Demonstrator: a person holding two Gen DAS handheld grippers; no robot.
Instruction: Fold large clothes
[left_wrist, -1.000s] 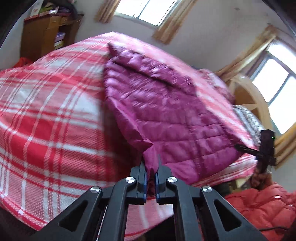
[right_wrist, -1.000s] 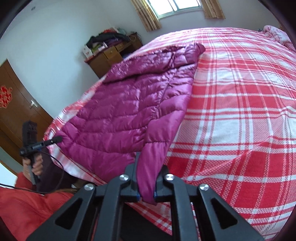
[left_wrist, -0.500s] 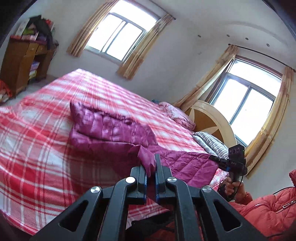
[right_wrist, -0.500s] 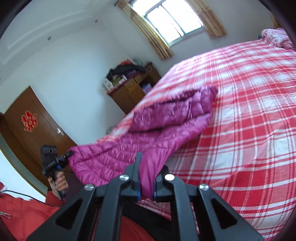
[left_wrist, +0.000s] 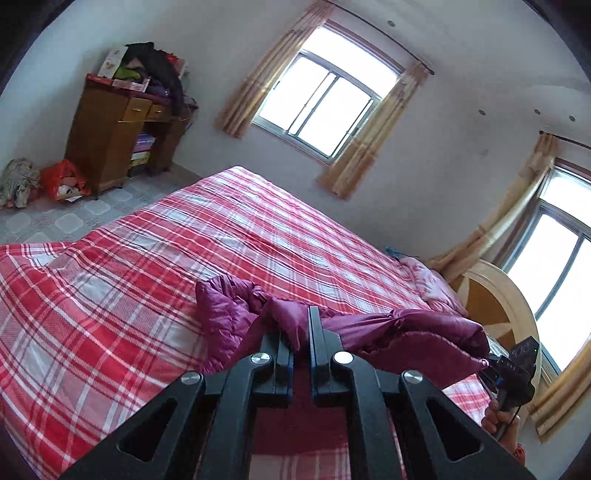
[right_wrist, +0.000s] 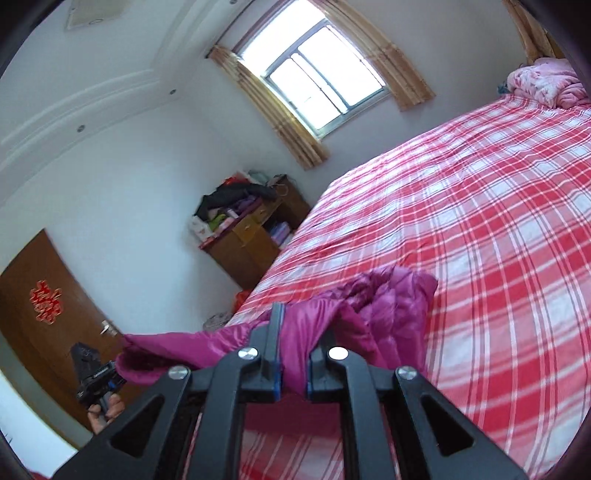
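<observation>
Two corners of the jacket are in your grip, so the fold is under way but not finished. Start at the left: your left tongs are clamped on a pinch of purple fabric, the jaws nearly touching with the cloth squeezed between them. From there the hem runs as a raised ridge across to the right tongs, which are closed on a thicker bunch of the same edge, the pads pressing into it. In the left view you can see your other hand with its tool at the far end of that ridge; in the right view the matching hand shows at the left.

Done so far, by my reading: the near edge is lifted clear of the bed, and the jacket hangs slack between your grips. Its far part lies bunched on the plaid cover, near the bed's near side, not yet flat.

Left to do, I judge: carry the held edge forward over the bunched part, lay it down evenly, let go, then smooth and make any further folds. No neat fold shows yet.
</observation>
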